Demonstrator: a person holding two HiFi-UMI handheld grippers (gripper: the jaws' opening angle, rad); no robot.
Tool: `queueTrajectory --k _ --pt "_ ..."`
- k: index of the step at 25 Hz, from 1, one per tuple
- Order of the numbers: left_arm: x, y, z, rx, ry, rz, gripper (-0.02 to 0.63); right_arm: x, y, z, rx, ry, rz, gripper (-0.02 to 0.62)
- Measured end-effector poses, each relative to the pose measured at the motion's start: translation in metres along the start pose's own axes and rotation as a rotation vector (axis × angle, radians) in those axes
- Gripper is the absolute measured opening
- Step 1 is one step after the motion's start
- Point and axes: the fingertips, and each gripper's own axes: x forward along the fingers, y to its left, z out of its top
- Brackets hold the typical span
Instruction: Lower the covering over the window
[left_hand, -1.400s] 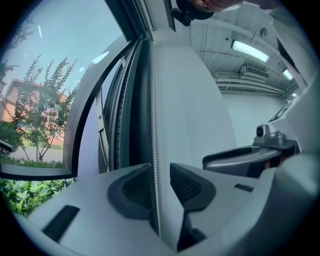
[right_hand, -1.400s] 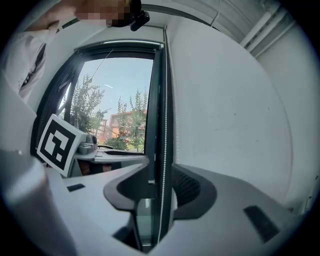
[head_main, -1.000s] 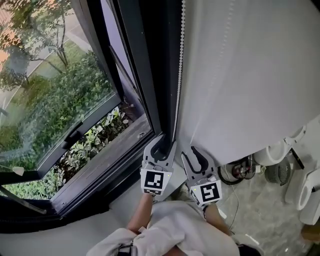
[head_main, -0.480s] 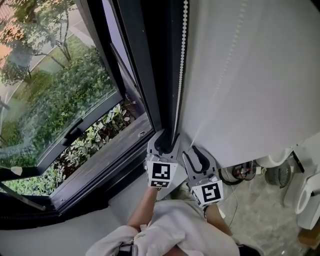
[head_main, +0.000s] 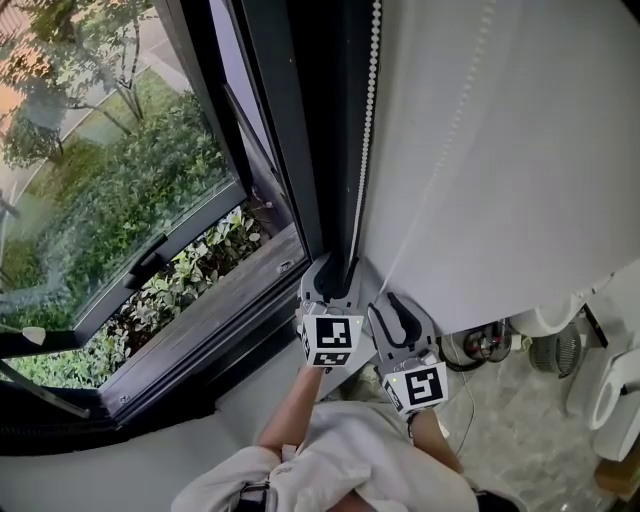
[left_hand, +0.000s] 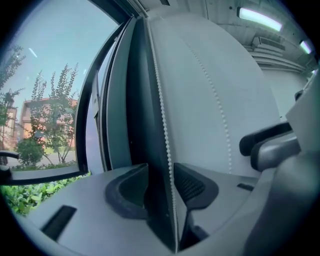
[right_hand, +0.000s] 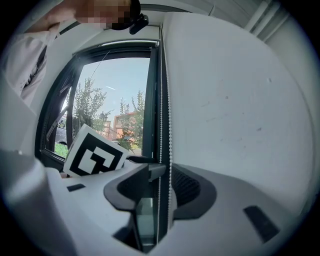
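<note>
Blind (head_main: 500, 150) hangs white along the window frame's (head_main: 285, 150) right edge. Regrip step, I'd say: bead chain (head_main: 366, 130) runs between both tongs. Left gripper (head_main: 334, 282) jaws just narrowing, not yet pinching; right gripper (head_main: 392, 315) jaws apart. Next — clamp the chain, pull down.

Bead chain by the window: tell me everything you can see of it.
The bead chain is a thin string of small white round beads, plastic-looking, hanging straight beside the dark window frame, with a second strand across the white surface. It passes between the jaws of the left tool, which have just been closing, and of the right tool; both stand apart, unclamped.
</note>
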Motion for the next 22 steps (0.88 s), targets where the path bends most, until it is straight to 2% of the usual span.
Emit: queueTrajectory --k 2,10,18,22 --pt "-0.001 0.003 -0.001 0.007 0.000 0.017 0.113 -0.002 0.000 0.000 0.000 0.000 -0.003 0.140" --pt "-0.008 -0.003 0.001 -0.021 -0.011 -0.063 0.023 -0.004 0.008 0.004 -0.003 -0.008 0.002 0.140" --pt "-0.033 -0.013 -0.001 -0.061 -0.035 -0.156 0.020 -0.002 0.020 0.023 -0.045 -0.049 0.031 0.140" --pt "-0.049 -0.016 -0.002 -0.094 -0.035 -0.204 0.020 -0.001 0.029 0.039 -0.067 -0.081 0.066 0.112"
